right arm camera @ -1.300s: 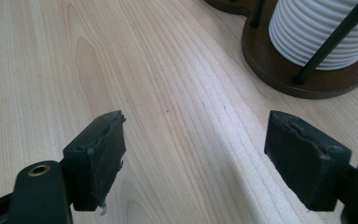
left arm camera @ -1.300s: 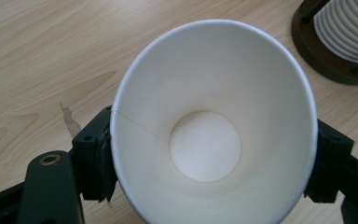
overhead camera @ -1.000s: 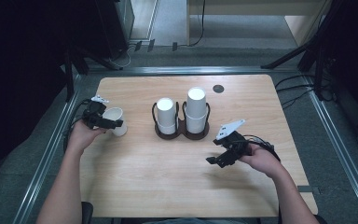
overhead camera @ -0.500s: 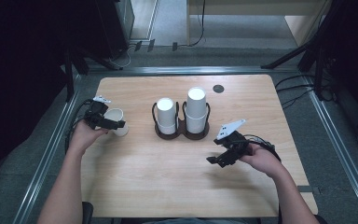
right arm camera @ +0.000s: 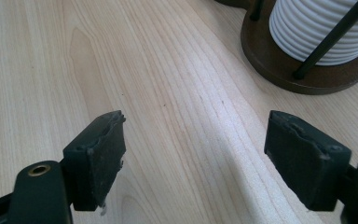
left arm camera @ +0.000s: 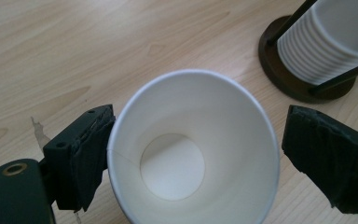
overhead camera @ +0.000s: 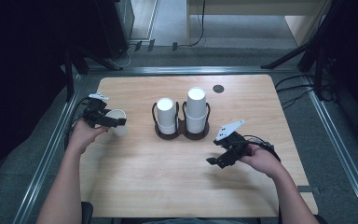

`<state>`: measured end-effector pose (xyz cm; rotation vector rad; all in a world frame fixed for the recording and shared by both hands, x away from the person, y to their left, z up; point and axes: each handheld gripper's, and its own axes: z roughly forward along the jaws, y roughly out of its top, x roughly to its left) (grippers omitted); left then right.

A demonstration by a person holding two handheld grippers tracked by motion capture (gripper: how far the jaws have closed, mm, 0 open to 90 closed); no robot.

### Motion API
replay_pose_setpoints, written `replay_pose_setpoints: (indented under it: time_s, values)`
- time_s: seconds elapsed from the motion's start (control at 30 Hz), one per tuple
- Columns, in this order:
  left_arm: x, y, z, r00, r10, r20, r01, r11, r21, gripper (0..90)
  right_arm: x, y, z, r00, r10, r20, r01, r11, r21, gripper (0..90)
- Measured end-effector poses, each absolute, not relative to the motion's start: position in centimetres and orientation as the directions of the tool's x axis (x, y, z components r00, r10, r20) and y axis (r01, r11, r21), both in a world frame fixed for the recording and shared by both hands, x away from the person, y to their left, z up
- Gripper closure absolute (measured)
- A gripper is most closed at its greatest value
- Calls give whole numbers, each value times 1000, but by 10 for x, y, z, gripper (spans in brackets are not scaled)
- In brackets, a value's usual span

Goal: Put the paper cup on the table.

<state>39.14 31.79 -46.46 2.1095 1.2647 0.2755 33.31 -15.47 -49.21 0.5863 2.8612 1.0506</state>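
Observation:
A white paper cup (overhead camera: 120,129) is at the table's left side, mouth up, between the jaws of my left gripper (overhead camera: 116,122). In the left gripper view I look into the cup (left arm camera: 193,154). One pad of my left gripper (left arm camera: 198,140) lies against its rim and the other stands clear of it. These jaws have just been opening, with the cup still between them. My right gripper (overhead camera: 214,162) hovers low at the right front, and in its own view my right gripper (right arm camera: 193,135) stands open over bare wood with nothing between its pads.
A dark brown holder (overhead camera: 182,134) at the table's middle carries two stacks of white cups, a shorter one (overhead camera: 166,114) and a taller one (overhead camera: 196,107). A small black disc (overhead camera: 218,88) lies at the back. Metal rails (overhead camera: 51,149) flank the table.

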Motion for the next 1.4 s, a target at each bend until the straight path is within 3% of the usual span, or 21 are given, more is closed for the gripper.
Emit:
replay_pose_setpoints:
  time_s: [0.2, 0.5, 0.57, 1.03, 1.4]
  values:
    - [387, 322, -450, 477, 871, -119, 704, -298, 644, 96, 333, -155, -492, -928, 362, 86, 332, 702, 630, 206]
    - [380, 319, -431, 479, 865, -149, 690, -266, 674, 102, 334, -155, -490, -929, 362, 78, 325, 695, 642, 206]
    - [380, 315, -430, 494, 852, -173, 691, -264, 673, 136, 335, -155, -490, -928, 364, 80, 328, 694, 641, 206]
    - [370, 290, -430, 579, 788, -209, 664, -307, 682, 102, 337, -154, -490, -932, 356, 69, 315, 703, 638, 206]
    - [363, 261, -441, 641, 750, -160, 628, -394, 671, 96, 337, -155, -489, -931, 357, 72, 319, 702, 637, 206]
